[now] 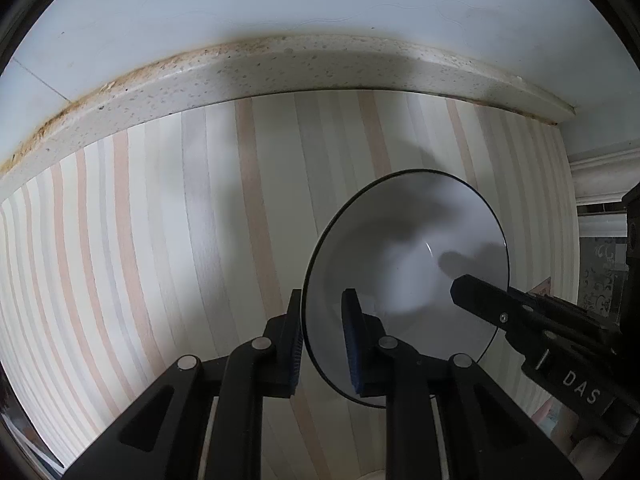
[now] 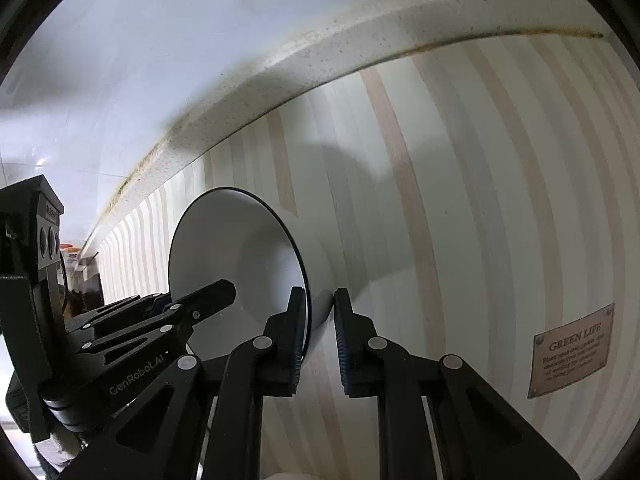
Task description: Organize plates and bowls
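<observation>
- Left gripper (image 1: 320, 340): fingers clamped across the near-left rim of the white bowl (image 1: 404, 264), one pad inside, one outside.
- Bowl: rests on the striped mat (image 1: 160, 240) near the speckled counter ledge (image 1: 280, 68); opposed rim grips probably steady it for a two-handed lift.
- Right gripper (image 2: 320, 340): fingers closed on the opposite rim.
- Left view shows the bowl's hollow; only the right view shows its outer wall and a "GREEN LIFE" label (image 2: 572, 356).
</observation>
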### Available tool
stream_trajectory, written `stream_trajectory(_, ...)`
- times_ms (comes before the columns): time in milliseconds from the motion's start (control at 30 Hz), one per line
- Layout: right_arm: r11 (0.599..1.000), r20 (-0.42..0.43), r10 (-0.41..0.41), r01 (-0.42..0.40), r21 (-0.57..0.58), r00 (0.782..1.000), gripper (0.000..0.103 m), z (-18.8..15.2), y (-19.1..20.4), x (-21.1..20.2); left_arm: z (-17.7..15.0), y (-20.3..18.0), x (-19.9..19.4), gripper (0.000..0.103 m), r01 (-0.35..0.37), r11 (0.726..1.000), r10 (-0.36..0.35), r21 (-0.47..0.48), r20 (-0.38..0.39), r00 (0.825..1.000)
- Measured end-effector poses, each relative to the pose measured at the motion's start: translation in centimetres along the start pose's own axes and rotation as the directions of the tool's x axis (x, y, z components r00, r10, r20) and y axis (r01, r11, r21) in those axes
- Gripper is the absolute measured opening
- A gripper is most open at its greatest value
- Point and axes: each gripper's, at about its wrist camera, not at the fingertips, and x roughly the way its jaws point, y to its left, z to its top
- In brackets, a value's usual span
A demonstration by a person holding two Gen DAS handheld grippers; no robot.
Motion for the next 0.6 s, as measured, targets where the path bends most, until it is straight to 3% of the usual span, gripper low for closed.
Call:
stream_trajectory(367, 0.999, 0.016, 0.002, -0.001, -0.047, 1.0, 0.014, -1.8, 1.5, -2.4, -1.6, -0.3, -4.3, 0.016, -0.004, 1.0, 0.003, 0.018, 0.061, 0.998)
stream_trajectory(600, 0.998, 0.058, 0.006, -0.002, -0.07, 0.998, 0.014, -5.3, 3.2, -6.5, -5.3, -1.1, -8.3, 0.016, -0.009, 0.998, 0.002, 0.06, 0.115, 0.993)
